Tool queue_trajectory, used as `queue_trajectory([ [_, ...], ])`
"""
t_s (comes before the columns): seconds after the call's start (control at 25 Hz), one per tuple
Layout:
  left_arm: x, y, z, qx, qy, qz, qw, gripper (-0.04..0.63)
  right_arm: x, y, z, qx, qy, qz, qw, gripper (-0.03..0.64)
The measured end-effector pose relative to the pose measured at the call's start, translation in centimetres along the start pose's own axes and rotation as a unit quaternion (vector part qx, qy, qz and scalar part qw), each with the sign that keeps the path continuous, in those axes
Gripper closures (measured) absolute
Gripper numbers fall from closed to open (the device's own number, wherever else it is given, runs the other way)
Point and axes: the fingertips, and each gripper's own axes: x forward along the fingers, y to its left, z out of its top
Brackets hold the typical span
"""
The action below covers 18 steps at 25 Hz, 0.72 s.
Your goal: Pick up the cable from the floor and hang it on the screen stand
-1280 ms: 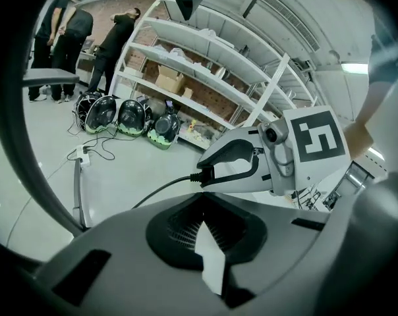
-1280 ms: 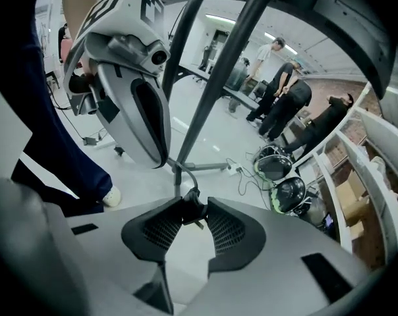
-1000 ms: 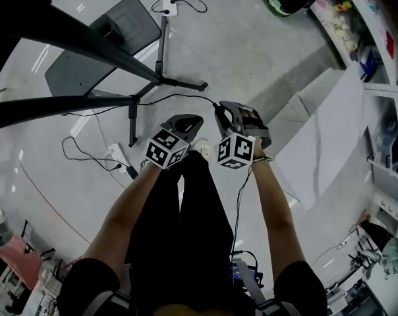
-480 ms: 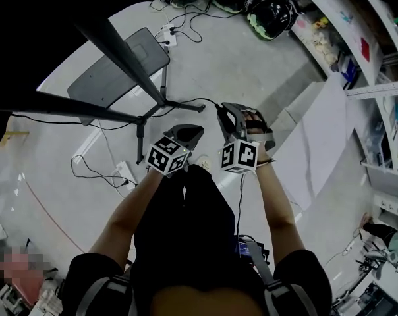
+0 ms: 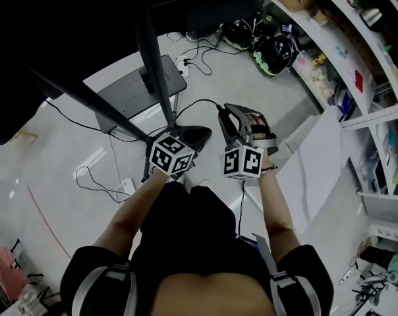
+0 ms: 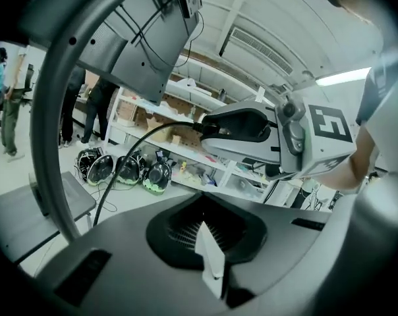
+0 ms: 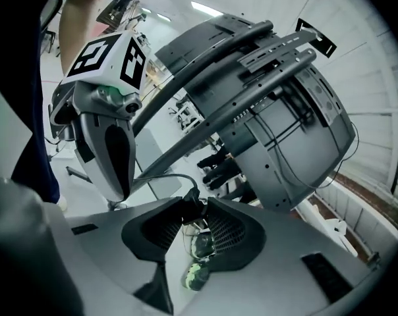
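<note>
- Grey-shelled, the right gripper (image 5: 221, 109) is clenched on the black plug (image 7: 192, 208) at the end of the cable (image 7: 165, 175). Its ribbed pads press the plug from both sides.
- From the plug the cable leaves toward 9 o'clock in the right gripper view and then sags. In the head view it arcs off the gripper's tip toward 8 o'clock and drops behind the left gripper (image 5: 204, 132) toward the floor (image 5: 60, 157). The held end is up in the air and the rest trails down.
- The left gripper sits just beside the right one, at its 9 o'clock. Its jaws are drawn together but for a pale sliver, and they grasp nothing.
- Handling, as a judgement:
  - The cord looks thin, light and limp. It will hold no shape of its own, and its slack may swing and catch on the legs of the screen stand (image 5: 158, 78).
  - The moulded plug is the stiff part and gives the pads a firm bite.
  - The smooth sheath would likely slide through a loose grip.
  - A second hold further down the cord with the free gripper should let a loop be draped over the stand.
- What each view adds:
  - Only the right gripper view shows the grip itself. It also shows the back of the screen (image 7: 298, 130), with its bracket arms, close by at 1 o'clock.
  - Only the head view gives the floor layout: the stand's base plate (image 5: 126, 94) at 11 o'clock, and helmets (image 5: 273, 48) at 1 o'clock under the shelves (image 5: 331, 45).
  - The left gripper view shows the cable's hanging run past the stand's curved tube (image 6: 51, 130) at 9 o'clock.
</note>
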Motion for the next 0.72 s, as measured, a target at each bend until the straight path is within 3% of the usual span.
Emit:
queue_trajectory([
  [0.36, -5.2, 1.3, 5.9, 0.02, -0.046, 0.045, 0.9977, 0.589, -1.1, -5.1, 8.5, -0.022, -0.085, -0.025, 0.996, 0.48],
  [0.72, -9.1, 2.0, 12.9, 0.054, -0.099, 0.087, 0.9899, 0.589, -1.4, -11.3, 16.4, -0.034, -0.164, -0.05, 0.985, 0.48],
])
